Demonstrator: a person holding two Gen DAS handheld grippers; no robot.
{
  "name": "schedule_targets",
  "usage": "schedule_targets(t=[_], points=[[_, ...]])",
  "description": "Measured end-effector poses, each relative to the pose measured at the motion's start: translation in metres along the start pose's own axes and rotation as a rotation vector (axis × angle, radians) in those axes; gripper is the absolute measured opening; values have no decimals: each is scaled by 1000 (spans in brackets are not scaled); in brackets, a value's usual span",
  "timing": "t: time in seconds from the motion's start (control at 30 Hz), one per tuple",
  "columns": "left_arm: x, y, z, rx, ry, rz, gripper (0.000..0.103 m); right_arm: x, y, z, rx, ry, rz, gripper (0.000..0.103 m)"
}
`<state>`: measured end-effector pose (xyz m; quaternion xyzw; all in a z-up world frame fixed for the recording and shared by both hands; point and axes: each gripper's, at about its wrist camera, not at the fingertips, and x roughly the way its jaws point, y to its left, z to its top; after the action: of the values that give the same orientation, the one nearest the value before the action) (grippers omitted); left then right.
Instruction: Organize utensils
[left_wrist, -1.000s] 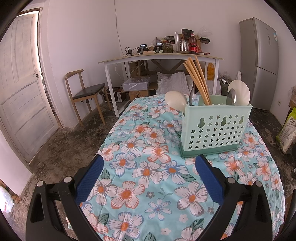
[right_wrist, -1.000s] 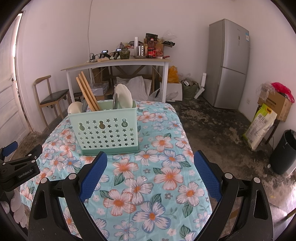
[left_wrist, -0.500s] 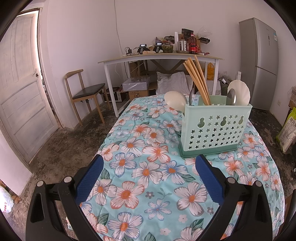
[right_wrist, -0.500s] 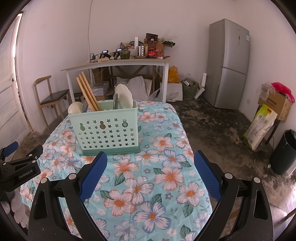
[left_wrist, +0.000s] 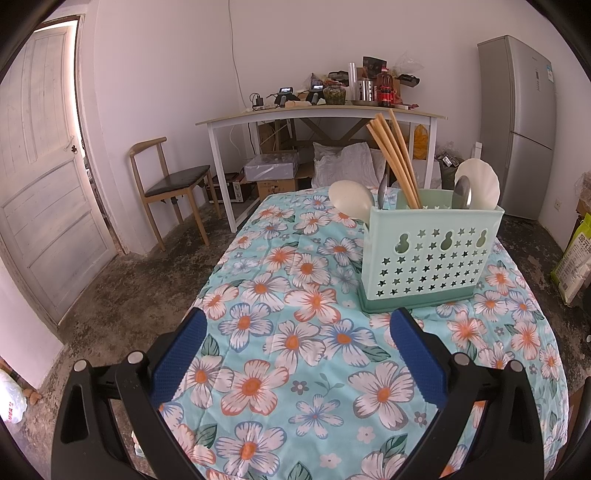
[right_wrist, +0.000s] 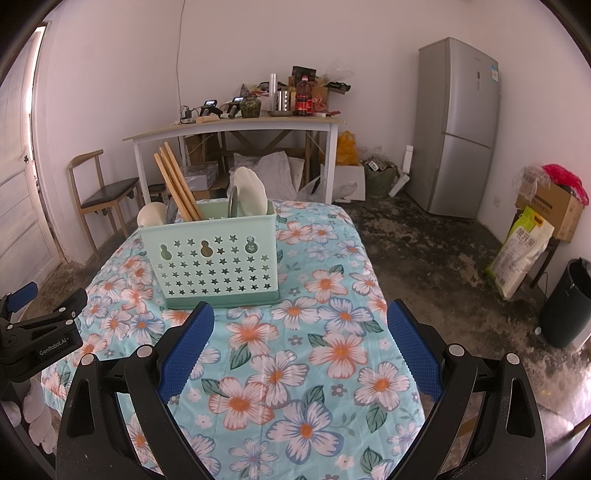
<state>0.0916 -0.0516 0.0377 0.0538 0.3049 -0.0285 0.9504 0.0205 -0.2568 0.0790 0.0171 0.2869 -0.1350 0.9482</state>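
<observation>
Wooden chopsticks (left_wrist: 393, 162) stand in star-punched plastic caddy (right_wrist: 216, 254); both tongs (left_wrist: 295, 354) (right_wrist: 297, 345) gape wide, empty.

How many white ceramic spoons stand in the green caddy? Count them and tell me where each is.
2. One white ceramic spoon stands at the left end of the mint-green perforated plastic caddy, the other at its right end. Shorter ones may be hidden inside.

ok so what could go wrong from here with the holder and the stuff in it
1. The pale green perforated plastic utensil holder stands on a loose floral tablecloth; a nudge from the open right gripper or open left gripper might slide or tip it.
2. The long wooden chopsticks lean far above the rim, so a passing finger could catch them.
3. The white ceramic spoons could clatter out if it tips.
</observation>
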Motion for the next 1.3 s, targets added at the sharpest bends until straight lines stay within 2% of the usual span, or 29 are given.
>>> schedule_targets(t=[1.3], points=[[0,0,0,0,2,-1,97,1,2,-1,-1,6,1,91]])
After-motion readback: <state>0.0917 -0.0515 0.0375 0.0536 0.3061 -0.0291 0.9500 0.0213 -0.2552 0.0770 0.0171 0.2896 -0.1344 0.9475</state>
